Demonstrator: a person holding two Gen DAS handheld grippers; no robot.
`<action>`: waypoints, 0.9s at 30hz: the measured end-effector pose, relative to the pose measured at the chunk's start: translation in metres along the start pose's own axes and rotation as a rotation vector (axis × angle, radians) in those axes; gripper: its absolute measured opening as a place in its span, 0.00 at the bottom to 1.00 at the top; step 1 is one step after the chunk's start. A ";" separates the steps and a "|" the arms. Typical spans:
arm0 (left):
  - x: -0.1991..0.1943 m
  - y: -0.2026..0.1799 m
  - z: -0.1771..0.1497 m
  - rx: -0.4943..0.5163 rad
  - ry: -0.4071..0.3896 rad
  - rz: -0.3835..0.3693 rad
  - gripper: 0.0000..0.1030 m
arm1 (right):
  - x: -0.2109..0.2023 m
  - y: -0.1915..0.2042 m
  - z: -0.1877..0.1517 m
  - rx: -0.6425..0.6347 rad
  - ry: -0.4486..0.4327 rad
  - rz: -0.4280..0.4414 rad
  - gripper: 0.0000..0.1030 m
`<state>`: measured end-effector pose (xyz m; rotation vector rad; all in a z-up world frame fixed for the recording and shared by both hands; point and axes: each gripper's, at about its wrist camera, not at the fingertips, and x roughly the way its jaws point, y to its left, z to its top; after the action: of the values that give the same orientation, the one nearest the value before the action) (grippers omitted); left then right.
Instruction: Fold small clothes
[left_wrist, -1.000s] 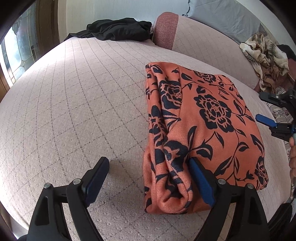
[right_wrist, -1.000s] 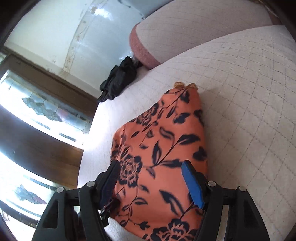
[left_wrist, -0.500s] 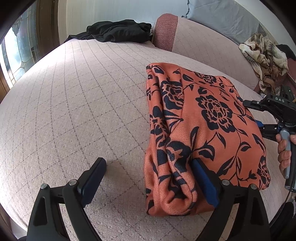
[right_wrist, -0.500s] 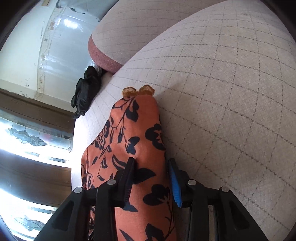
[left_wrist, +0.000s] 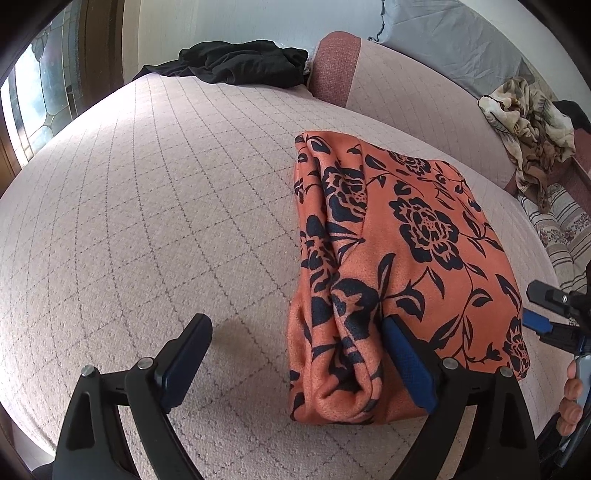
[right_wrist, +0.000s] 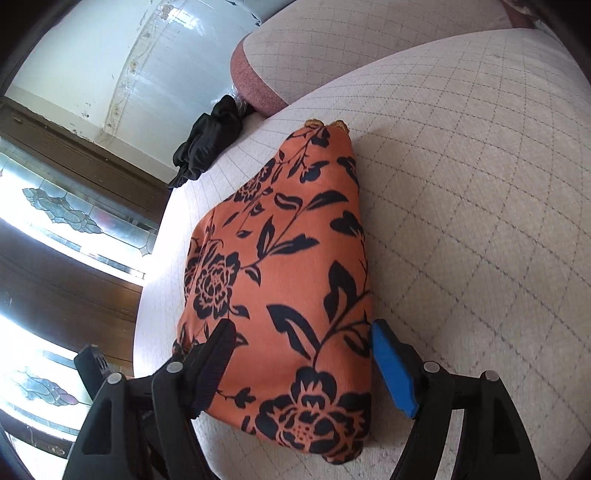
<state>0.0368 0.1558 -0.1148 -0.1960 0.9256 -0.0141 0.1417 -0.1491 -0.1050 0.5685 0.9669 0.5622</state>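
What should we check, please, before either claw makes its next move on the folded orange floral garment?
1. Orange floral garment lies folded on the quilted bed cover: ok.
2. Left claw open, not pinching cloth; its blue pad rests against the fold: ok.
3. Right claw opening, garment corner between its jaws, pads not pressing: ok.
4. Fold edges neat: not ok, the near end bulges in loose rolls.
5. Black clothing lies well apart at the far edge: ok.
6. Underside layers lying flat: cannot tell.

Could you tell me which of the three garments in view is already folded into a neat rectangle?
The orange floral garment, lying flat mid-bed; the black garment and the beige patterned one are crumpled heaps.
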 end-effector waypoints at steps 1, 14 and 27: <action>-0.003 0.002 0.001 -0.013 -0.012 -0.012 0.91 | -0.001 0.000 -0.003 -0.007 0.006 -0.002 0.75; 0.006 0.013 0.044 -0.149 0.005 -0.212 0.91 | 0.021 -0.011 0.029 0.037 0.014 0.013 0.77; 0.052 -0.014 0.048 -0.047 0.118 -0.193 0.89 | 0.055 -0.009 0.043 -0.014 0.061 0.002 0.67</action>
<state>0.1074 0.1449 -0.1250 -0.3306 1.0219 -0.1837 0.2060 -0.1275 -0.1246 0.5422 1.0191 0.5904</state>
